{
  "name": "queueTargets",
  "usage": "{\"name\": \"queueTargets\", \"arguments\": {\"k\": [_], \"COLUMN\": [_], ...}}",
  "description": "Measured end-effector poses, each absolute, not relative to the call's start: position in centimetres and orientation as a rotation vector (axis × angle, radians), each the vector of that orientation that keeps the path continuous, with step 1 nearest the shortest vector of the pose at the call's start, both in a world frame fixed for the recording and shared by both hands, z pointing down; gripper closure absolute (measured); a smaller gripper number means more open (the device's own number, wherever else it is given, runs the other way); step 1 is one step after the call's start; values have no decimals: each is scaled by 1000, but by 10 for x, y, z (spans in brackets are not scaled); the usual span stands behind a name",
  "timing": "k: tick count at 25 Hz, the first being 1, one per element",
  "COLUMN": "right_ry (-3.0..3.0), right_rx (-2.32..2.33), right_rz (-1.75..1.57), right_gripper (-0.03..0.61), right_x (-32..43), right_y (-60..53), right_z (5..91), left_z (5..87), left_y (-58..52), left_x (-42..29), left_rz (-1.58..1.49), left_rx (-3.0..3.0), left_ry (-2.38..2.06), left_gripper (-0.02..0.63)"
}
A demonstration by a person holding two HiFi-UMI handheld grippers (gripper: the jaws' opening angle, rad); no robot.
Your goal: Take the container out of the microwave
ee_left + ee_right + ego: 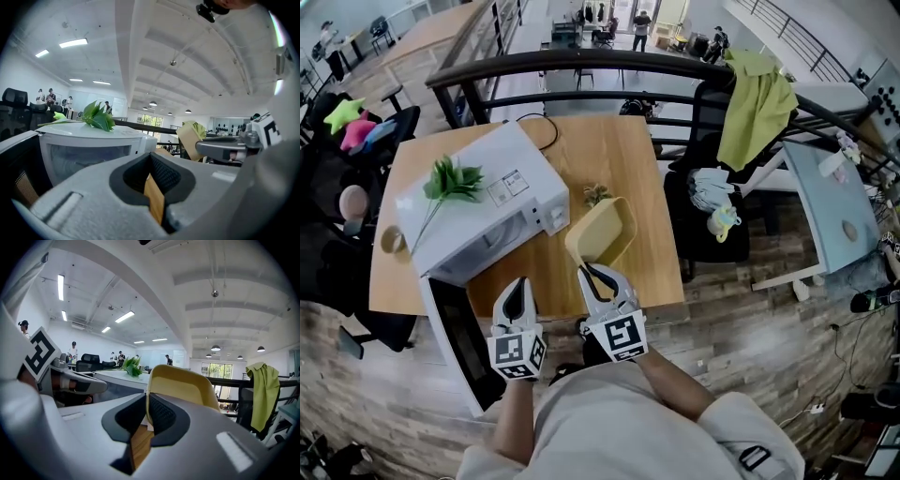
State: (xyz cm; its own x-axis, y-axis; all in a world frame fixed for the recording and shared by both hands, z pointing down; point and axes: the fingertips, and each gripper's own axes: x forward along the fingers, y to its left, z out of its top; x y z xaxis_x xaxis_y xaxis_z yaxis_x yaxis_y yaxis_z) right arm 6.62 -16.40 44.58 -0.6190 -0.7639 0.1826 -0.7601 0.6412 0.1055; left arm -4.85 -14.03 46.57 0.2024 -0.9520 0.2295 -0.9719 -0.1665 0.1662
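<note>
A white microwave (478, 211) stands on the wooden table (614, 150), its door (455, 342) swung open toward me. The yellow container (602, 232) is outside it, to its right above the table, tilted. My right gripper (588, 272) is shut on the container's near rim; in the right gripper view the yellow wall (180, 383) sits pinched between the pads of the right gripper (146, 413). My left gripper (520, 286) hangs beside it near the door, shut with nothing in it. In the left gripper view the left gripper (151, 176) points past the microwave (89, 145) with the container (190, 140) at right.
A green plant sprig (450, 180) lies on the microwave top. A small dried object (596, 194) and a tape roll (392, 241) sit on the table. A black chair (708, 206) with cloths stands to the right; a dark railing (581, 64) with a green cloth (757, 103) runs behind.
</note>
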Motion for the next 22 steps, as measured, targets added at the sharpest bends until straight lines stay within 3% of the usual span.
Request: {"name": "queueTargets", "arguments": {"k": [22], "right_ry": [-2740], "right_rx": [1341], "right_rz": [-215], "right_gripper": [546], "right_x": [75], "right_y": [-169], "right_z": [361], "left_z": [369], "left_y": [-139], "left_x": [-58], "left_rz": [-2], "left_rx": [2322], "left_ry": [-1989], "left_gripper": [611]}}
